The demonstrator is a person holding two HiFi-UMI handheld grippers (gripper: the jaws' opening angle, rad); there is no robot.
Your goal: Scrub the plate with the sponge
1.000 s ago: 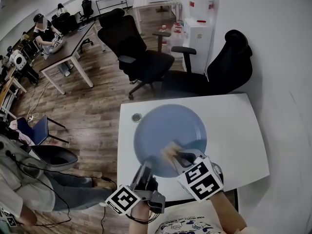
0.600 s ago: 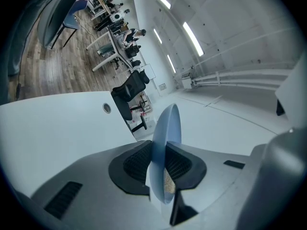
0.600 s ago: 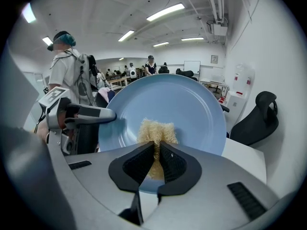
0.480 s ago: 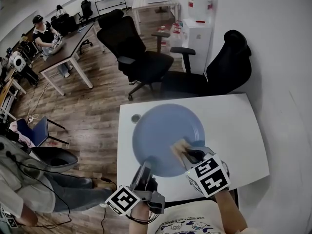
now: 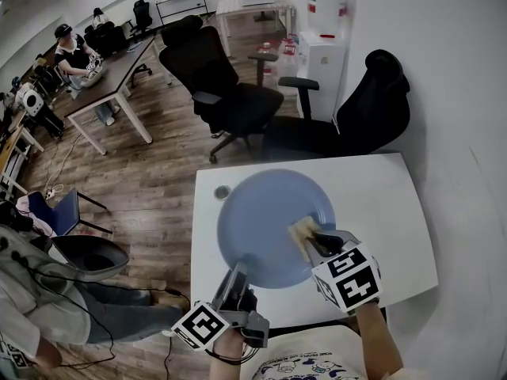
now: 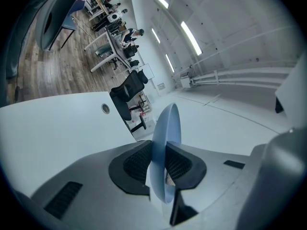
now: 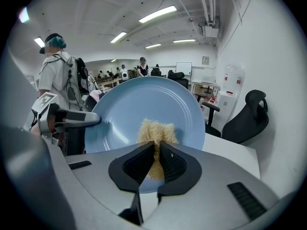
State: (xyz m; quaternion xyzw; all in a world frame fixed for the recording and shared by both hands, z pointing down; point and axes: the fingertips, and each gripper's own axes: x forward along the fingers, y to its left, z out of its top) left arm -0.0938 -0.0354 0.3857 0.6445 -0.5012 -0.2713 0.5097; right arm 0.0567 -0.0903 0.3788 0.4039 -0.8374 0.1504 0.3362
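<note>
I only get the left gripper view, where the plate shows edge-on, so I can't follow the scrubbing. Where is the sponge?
Observer: The head view shows the sponge on the right part of the plate, near its rim.
Operator: What holds it?
Observer: The right gripper, with its jaws shut on it. The sponge's tufted end sticks out past them onto the plate's face.
Operator: And where on the plate is my gripper?
Observer: The left gripper clamps the near rim, left of the sponge.
</note>
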